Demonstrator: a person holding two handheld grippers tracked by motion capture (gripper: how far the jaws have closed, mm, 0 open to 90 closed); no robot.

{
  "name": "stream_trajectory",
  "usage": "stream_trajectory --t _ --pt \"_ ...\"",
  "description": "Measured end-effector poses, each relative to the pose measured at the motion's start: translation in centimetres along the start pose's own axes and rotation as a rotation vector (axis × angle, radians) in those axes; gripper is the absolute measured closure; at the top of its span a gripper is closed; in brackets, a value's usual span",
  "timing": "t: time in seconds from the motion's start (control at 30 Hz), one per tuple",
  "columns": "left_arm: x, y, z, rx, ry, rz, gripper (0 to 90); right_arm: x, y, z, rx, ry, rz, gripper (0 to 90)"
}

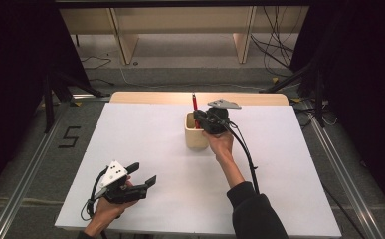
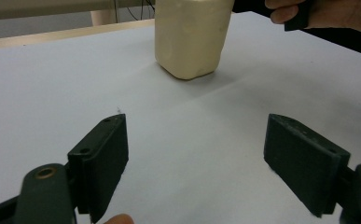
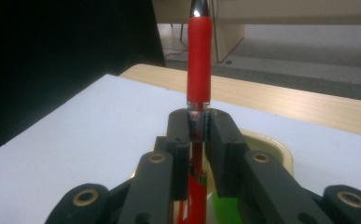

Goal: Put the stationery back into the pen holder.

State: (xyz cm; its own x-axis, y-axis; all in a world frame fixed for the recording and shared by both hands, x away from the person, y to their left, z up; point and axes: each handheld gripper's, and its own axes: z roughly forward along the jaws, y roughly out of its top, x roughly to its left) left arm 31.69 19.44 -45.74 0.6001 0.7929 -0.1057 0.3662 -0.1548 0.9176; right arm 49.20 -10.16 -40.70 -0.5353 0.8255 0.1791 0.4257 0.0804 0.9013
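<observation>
The red pen (image 3: 199,70) stands upright, clamped in the right gripper (image 3: 198,123).

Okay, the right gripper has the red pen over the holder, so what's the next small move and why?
Probably lower the pen straight down, then open. The right gripper clamps it upright above the cream holder, its lower end already inside the rim; the left gripper rests open, apart.

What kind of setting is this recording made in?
Most likely a lab recording rig: a white-topped table boxed in by black curtains, loose cables on the floor, and a taped number beside it.
</observation>
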Motion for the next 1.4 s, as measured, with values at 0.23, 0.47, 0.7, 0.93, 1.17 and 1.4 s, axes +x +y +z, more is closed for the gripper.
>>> stream_trajectory --t 0.23,0.47,0.7,0.93,1.17,1.4 --pt "0.0 0.0 0.0 0.001 0.0 0.001 21.4 -0.2 -0.4 -0.1 0.02 -0.022 -0.009 75.9" --pt "0.0 0.0 0.0 0.0 0.001 0.0 21.3 -0.2 0.2 -1.1 0.022 -0.017 0.005 49.9" --pt "0.0 0.0 0.0 0.001 0.002 -0.001 21.3 -0.5 0.7 -3.0 0.013 -0.004 -0.012 44.8" --pt "0.0 0.0 0.1 0.005 0.001 0.0 21.2 -0.7 0.4 -4.3 0.022 0.028 -0.02 41.4" --pt "0.2 0.0 0.0 0.0 -0.009 -0.023 21.2 -0.5 0.0 -5.5 0.031 0.061 -0.036 37.9" --pt "0.1 0.0 0.1 0.007 -0.019 -0.034 20.9 -0.3 -0.4 -6.8 0.032 0.091 -0.063 34.1"
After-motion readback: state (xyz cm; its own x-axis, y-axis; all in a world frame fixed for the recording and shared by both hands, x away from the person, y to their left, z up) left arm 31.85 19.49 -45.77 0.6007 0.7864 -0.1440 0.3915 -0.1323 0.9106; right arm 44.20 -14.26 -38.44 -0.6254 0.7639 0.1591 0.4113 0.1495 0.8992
